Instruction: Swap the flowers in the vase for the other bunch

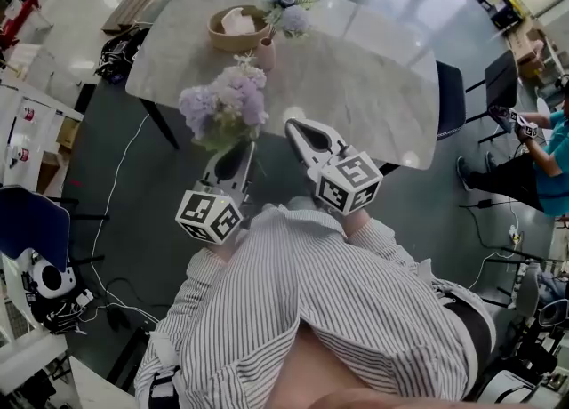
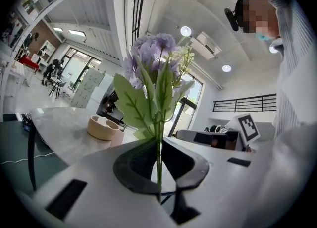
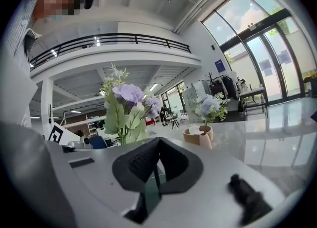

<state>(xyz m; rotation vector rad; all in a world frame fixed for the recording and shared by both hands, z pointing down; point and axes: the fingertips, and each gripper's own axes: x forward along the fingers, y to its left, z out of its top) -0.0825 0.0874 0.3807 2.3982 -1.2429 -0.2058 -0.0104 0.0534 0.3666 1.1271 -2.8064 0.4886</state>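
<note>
Spare bunch (image 1: 222,105): stem held upright, clamped by left fingers (image 2: 133,165); vase (image 1: 266,53) found at twelve o'clock; right fingers (image 3: 141,165) closed, empty.

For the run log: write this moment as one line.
left gripper: shut on bunch | right gripper: shut, empty | vase: on table, holds flowers | swap: not done

Person in long-sleeved white shirt (image 1: 329,300) w/ thin dark vertical stripes, cuffs at wrists. Pale grey left gripper (image 1: 242,149) & matching right gripper (image 1: 299,129): black ridged inner jaw pads, each w/ white cube (image 1: 210,214) bearing black square markers.
</note>
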